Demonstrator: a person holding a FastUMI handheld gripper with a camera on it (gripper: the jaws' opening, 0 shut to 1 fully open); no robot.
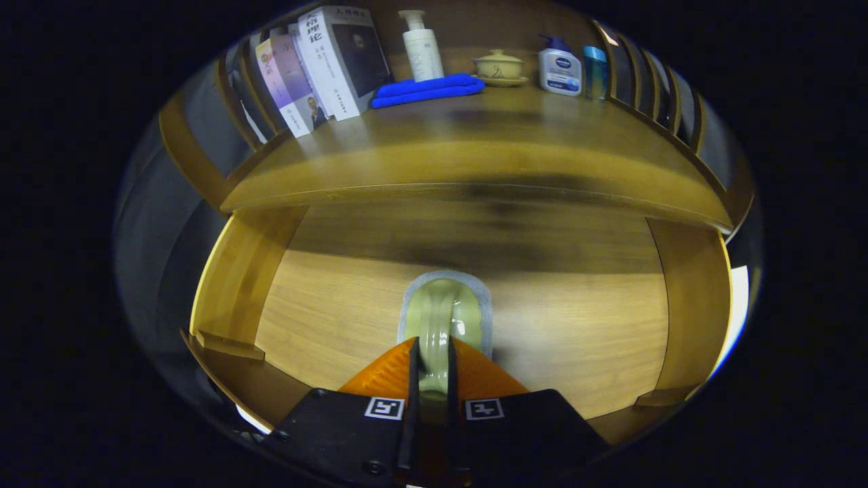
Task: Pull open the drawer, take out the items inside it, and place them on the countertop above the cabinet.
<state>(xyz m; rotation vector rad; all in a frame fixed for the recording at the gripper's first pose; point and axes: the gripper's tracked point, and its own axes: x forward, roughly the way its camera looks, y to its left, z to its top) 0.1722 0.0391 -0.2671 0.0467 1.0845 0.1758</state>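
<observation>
A: What is the hand-held gripper point(432, 362) at?

B: Its two fingers point(412, 379) are drawn close together, pinching a pale green, soft-looking item point(444, 318) that runs up from between them and bulges out just ahead of the tips. Both fingers press on its sides.

A: And where is that item?

B: Over the floor of the open drawer point(576, 325), with a light grey, blurred edge showing around it. The drawer's wooden side walls stand on either hand of the fingers.

A: What lies beyond?

B: The table point(475, 156) above the cabinet, its front edge curving over the drawer. At its back stand several leaning books point(325, 64), a folded blue cloth point(427, 90), a white pump bottle point(422, 47) just behind the cloth, a small lidded pot point(499, 66), a second pump bottle with a blue top point(560, 66), and a blue container point(595, 71) beside it.
</observation>
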